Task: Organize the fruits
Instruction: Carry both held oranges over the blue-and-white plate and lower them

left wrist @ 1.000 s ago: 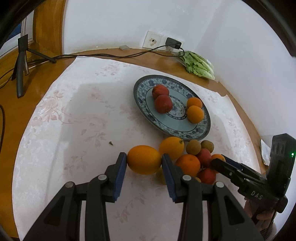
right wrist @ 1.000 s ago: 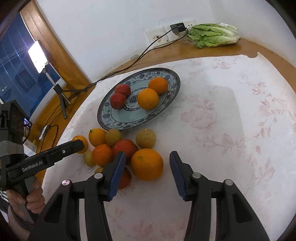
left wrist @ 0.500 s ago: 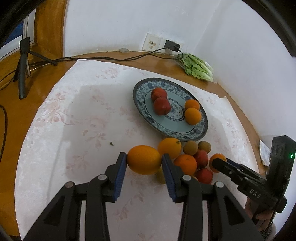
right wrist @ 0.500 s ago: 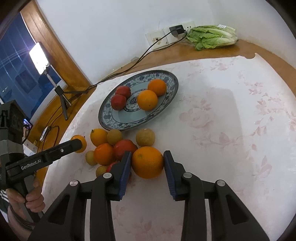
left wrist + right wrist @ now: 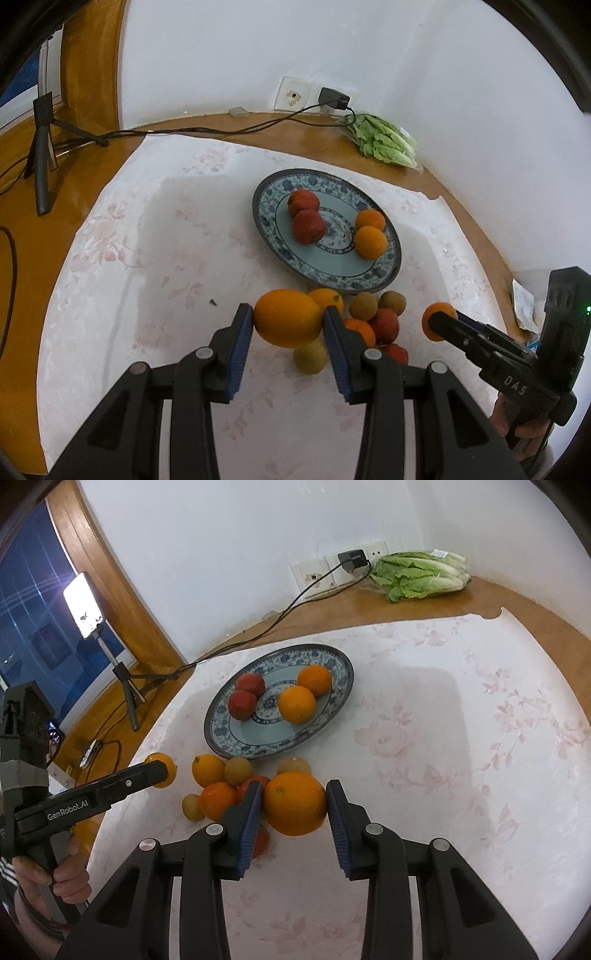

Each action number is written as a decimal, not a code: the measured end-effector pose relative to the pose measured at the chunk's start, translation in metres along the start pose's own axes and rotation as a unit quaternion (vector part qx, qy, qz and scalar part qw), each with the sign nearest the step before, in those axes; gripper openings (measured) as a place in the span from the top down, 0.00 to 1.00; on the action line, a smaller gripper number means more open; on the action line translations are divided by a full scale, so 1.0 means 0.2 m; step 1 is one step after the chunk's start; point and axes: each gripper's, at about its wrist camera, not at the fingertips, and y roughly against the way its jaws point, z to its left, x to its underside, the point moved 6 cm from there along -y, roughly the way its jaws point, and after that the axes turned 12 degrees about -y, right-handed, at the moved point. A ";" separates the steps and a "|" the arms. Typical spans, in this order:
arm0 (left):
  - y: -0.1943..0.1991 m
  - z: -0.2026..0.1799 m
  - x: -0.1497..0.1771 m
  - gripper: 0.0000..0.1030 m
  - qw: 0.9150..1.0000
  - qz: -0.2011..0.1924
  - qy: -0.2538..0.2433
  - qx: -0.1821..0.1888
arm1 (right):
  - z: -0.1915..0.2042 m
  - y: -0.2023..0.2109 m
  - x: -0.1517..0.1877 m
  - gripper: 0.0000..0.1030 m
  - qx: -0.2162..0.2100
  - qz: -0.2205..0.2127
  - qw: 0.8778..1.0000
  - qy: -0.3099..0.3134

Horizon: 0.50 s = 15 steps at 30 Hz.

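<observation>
L gripper [image 5: 288,325] clamps orange [image 5: 287,318]; R gripper [image 5: 294,804] clamps 2nd orange [image 5: 294,803]; plate [image 5: 269,221] at 12 o'clock w/ 4 fruits

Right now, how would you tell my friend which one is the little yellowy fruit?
Find the blue plate on the white cloth; loose fruit is piled just in front of it. At the pile's near left edge in the right wrist view lies the small fruit, the only pale yellow-green one; its neighbours are orange, red or brown.
</observation>
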 end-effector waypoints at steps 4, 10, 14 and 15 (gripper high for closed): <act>0.01 -0.02 -0.03 0.60 1.000 -0.004 -0.002 0.002 | 0.03 0.01 -0.02 0.65 -0.001 -0.005 1.000 0.008; -0.01 -0.03 -0.08 0.60 1.000 -0.005 -0.008 0.004 | 0.05 0.02 -0.06 0.65 -0.001 -0.012 1.000 0.013; -0.03 -0.04 -0.13 0.60 1.000 -0.003 -0.017 0.002 | 0.08 0.01 -0.08 0.65 -0.001 -0.015 1.000 0.022; -0.04 -0.05 -0.14 0.60 1.000 -0.003 -0.019 0.004 | 0.09 0.01 -0.09 0.65 -0.002 -0.016 1.000 0.024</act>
